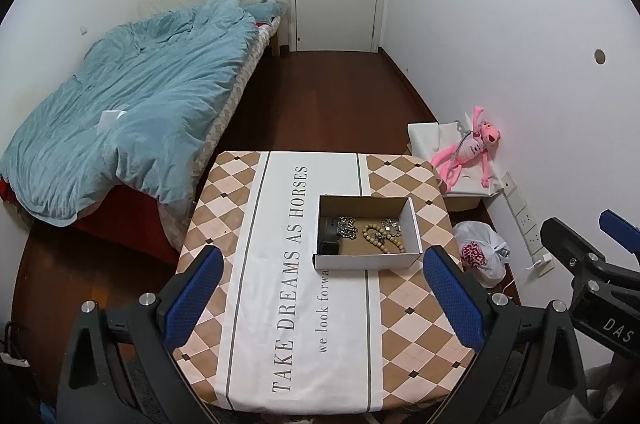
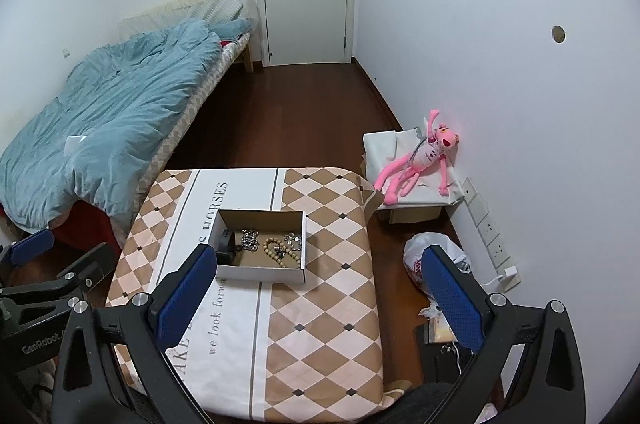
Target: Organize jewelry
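An open white cardboard box [image 1: 366, 261] [image 2: 262, 272] stands on the table. Inside lie a black watch [image 1: 329, 236] [image 2: 225, 244], a silver chain [image 1: 348, 227] [image 2: 249, 240], a wooden bead bracelet [image 1: 382, 242] [image 2: 280, 251] and a small silver piece [image 1: 391, 226] [image 2: 294, 239]. My left gripper [image 1: 325, 266] is open and empty, held above the near part of the table, short of the box. My right gripper [image 2: 320, 262] is open and empty, above the table's right side. Each gripper shows at the edge of the other's view.
The table [image 1: 412, 316] [image 2: 328, 304] has a checked cloth with printed words. A bed with a blue duvet [image 1: 132, 103] lies to the left. A pink plush toy [image 2: 416, 159] sits on a low box by the right wall, near a plastic bag [image 1: 482, 252].
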